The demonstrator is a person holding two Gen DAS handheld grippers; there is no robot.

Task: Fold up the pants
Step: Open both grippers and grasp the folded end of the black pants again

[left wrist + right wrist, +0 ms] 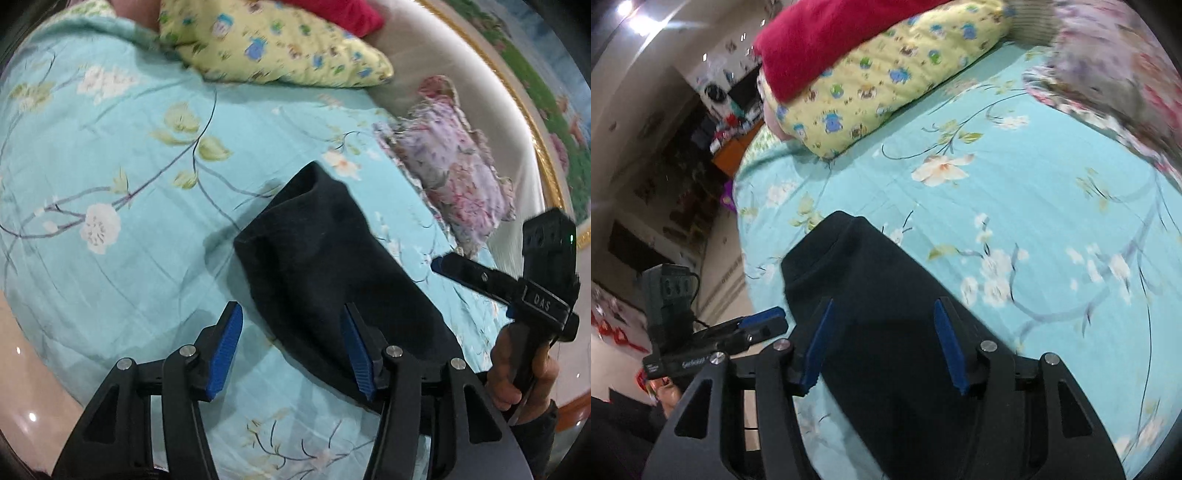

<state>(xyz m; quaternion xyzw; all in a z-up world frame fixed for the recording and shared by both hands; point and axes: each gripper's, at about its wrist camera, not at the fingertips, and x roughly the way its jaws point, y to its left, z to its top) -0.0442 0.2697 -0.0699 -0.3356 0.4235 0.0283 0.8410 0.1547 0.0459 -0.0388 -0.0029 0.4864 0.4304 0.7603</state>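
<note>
The left hand-held gripper is wide open. Its two blue pads stand far apart and hold nothing. One pad is over the bed cover and the other is over the edge of the dark cloth. It looks like it is open so it can come down and pinch that edge.

The right hand-held gripper is wide open too. Nothing is between its pads. It points along the dark cloth, which fills the space under and in front of it. In the left camera you can see it from the side, with a hand around its handle, just past the far edge of the cloth. So there is one gripper on each side, which is a good way to lift both edges at once.

The pants are very dark, almost black. They lie on the bed as one long strip that gets narrower toward the far end. I think the legs are already laid one on the other, but the cloth is too dark to see the layers. The next fold would likely bring one end over to the other.

Farther away are a yellow pillow with little pictures, a red blanket on top of it, and a flowery pillow at the side. They are well away from the pants, so there is room to fold.
</note>
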